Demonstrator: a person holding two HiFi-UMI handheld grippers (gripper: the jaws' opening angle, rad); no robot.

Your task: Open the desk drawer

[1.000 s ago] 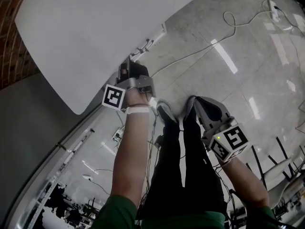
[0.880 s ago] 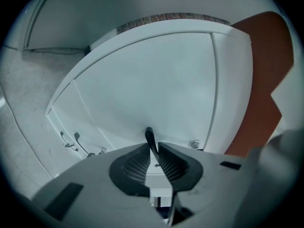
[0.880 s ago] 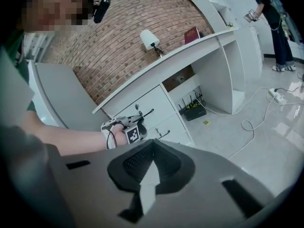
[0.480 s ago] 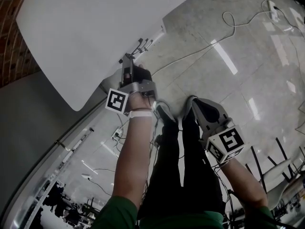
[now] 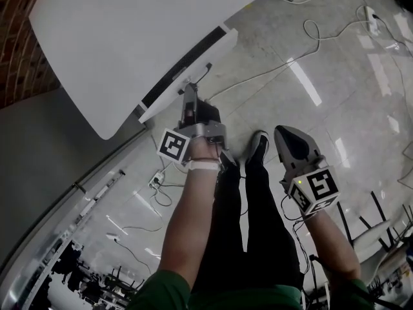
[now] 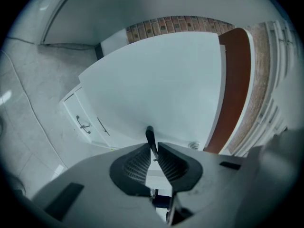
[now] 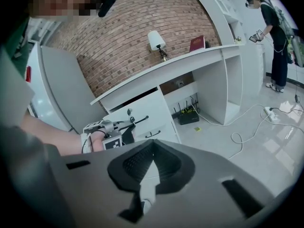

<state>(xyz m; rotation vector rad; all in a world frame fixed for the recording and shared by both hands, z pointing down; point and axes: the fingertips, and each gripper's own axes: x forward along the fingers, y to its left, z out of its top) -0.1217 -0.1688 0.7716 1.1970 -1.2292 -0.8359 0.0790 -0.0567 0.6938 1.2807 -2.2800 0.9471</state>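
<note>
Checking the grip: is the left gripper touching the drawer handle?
Touching. The left gripper view shows the left gripper with its jaws, which have just been closing, pressed on the thin dark drawer handle from both sides, with no gap.

In the right gripper view a white lamp [image 7: 154, 41] stands at twelve o'clock before a brick wall [image 7: 118, 37], with a red book [image 7: 197, 43] at one o'clock. A black router [image 7: 189, 114] sits at three o'clock. A white cable [image 7: 232, 141] lies on the floor at four o'clock, and a person [image 7: 274, 37] stands at two o'clock.
</note>
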